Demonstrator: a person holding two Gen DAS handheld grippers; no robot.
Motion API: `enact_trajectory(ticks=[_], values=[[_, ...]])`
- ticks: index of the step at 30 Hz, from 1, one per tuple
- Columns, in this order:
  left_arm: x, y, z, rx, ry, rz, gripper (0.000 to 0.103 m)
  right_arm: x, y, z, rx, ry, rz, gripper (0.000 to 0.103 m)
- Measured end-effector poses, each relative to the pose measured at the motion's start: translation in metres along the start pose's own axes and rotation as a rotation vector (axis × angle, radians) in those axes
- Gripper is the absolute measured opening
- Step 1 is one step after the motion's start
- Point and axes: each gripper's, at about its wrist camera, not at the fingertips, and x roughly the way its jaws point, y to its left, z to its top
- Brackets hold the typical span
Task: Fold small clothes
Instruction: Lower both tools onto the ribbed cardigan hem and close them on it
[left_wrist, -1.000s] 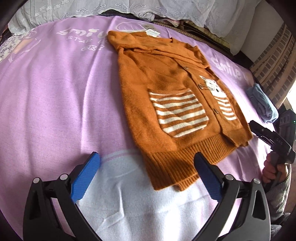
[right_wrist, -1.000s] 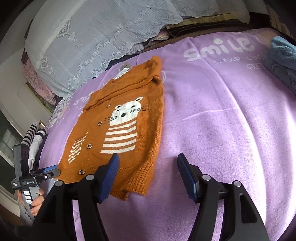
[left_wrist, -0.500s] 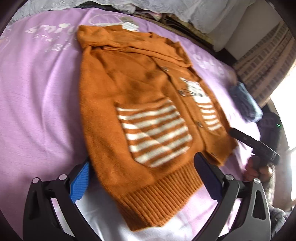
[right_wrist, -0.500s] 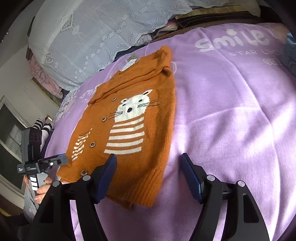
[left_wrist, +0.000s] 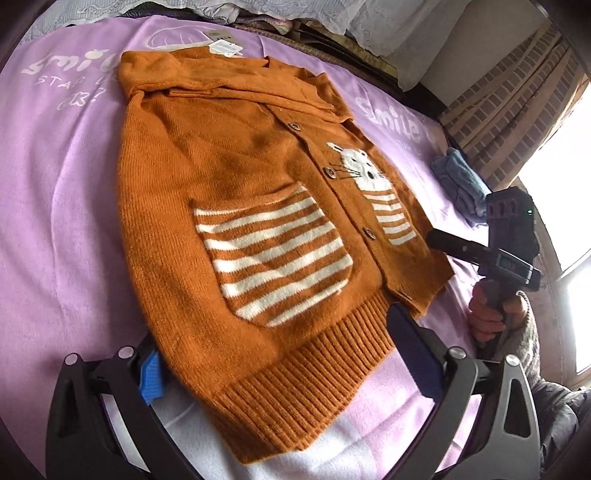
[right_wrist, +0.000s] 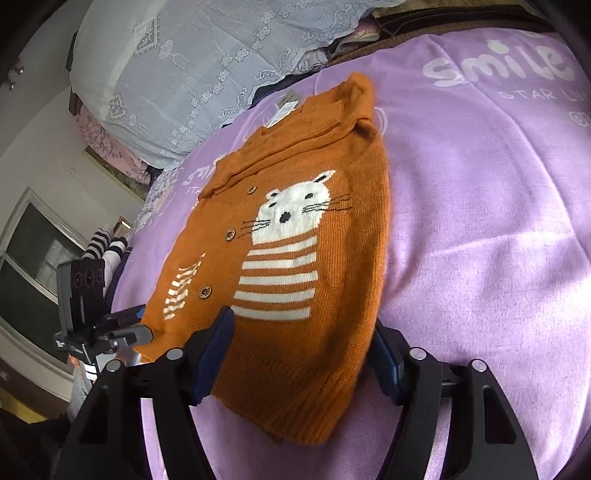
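Both hand-held grippers (left_wrist: 280, 363) (right_wrist: 301, 354) gape wide over the flat orange cat-faced cardigan's (left_wrist: 236, 206) ribbed hem.

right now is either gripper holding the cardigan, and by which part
Nothing is held. The left gripper and right gripper are both open, each straddling the ribbed hem of the orange cardigan, jaws not closed on it.
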Motion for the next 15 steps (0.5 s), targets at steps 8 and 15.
enact_trajectory(ticks=[8,15], values=[[0.000,0.002,-0.002,-0.001,0.003,-0.051,0.092,0.007,-0.003,0.001,0.053,0.048,0.112,0.057],[-0.004,0.008,-0.002,-0.031,-0.024,-0.034,0.070,0.011,-0.016,-0.002,0.134,0.045,0.133,0.018]])
